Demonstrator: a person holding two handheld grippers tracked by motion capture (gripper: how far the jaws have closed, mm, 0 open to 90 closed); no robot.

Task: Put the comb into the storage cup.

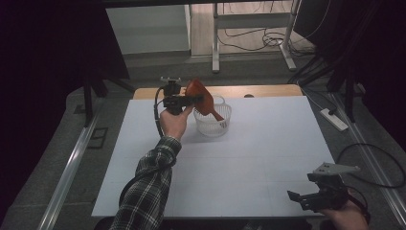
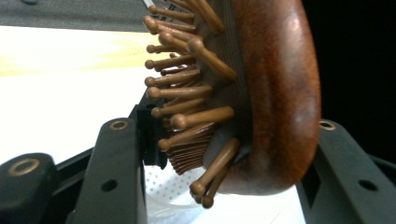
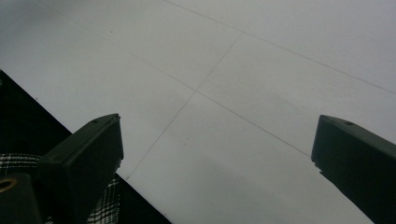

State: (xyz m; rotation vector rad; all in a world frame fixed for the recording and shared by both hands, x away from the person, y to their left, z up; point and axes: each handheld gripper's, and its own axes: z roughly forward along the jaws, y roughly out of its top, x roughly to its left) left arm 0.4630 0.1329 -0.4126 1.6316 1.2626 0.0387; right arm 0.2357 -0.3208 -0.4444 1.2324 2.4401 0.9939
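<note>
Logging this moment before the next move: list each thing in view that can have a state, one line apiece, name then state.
Wooden hairbrush: clamped by its head in the left gripper, tilted, handle end down inside the basket.
White basket: upright on the table, open at the top.
Left gripper: jaws shut on the hairbrush, held over the basket.
Right gripper: jaws open, nothing between them, low at the near right corner of the table.

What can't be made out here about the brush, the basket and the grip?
- Brown wooden paddle hairbrush: left gripper view cuts off its top and handle at the frame edge.
- Handle tip: in the high view it dips into the white perforated plastic basket; whether it touches the bottom is hidden by the wall.
- Left gripper: pad contact hidden by the brush head.
- Right gripper: jaws apart over the white table, tips cut off.
</note>
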